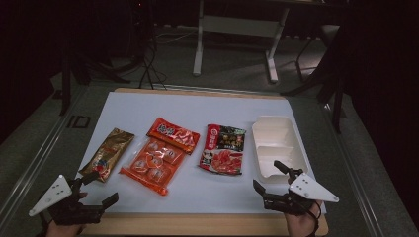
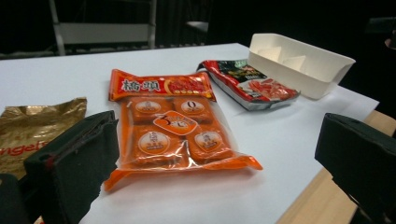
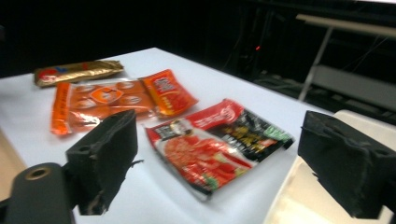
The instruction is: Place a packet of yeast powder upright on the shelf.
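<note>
White tabletop [image 1: 197, 106] carries 3 snack packs beside a tray [image 1: 276, 129]. Left gripper [image 1: 94, 190] faces the orange pack [image 2: 173, 128], showing its print; right gripper [image 1: 272, 177] faces the red pack [image 3: 215, 144]. Both are spread open, empty.

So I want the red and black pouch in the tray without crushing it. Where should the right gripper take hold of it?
Probably by the near edge of the red and black pouch, coming from the right gripper side. The pouch lies flat on the white mat, so only a thin seam fits between the open jaws, and that edge faces the gripper, right beside the white tray.
</note>
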The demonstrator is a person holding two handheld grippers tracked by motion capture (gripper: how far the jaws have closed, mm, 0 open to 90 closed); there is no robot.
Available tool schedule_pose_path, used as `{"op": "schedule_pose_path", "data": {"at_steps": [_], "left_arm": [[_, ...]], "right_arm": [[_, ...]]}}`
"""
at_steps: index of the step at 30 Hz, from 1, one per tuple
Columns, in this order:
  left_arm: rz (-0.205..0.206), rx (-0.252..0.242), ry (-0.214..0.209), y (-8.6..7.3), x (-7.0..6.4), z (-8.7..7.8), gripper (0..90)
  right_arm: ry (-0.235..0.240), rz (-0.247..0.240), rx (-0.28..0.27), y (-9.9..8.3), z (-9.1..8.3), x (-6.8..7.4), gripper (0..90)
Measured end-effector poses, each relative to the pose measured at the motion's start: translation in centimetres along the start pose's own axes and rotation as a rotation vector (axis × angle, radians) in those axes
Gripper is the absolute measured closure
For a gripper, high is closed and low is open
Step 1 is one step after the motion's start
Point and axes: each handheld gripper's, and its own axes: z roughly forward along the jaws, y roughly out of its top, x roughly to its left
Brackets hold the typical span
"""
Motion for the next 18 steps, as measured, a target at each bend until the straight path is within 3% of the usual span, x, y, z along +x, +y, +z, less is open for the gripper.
{"op": "schedule_pose_path", "data": {"at_steps": [8,11,18], "left_arm": [[0.069,0.005,0.024,2.6,0.2,-0.3,0.0],[0.087,0.017,0.041,3.4,0.7,-0.4,0.0],[0.073,0.062,0.075,4.5,3.1,0.1,2.8]], "right_arm": [[0.038,0.011,-0.024,0.3,-0.1,0.4,13.9],[0.023,-0.006,0.008,0.5,0.0,0.8,13.9],[0.051,0.005,0.007,0.5,0.1,1.0,13.5]]}}
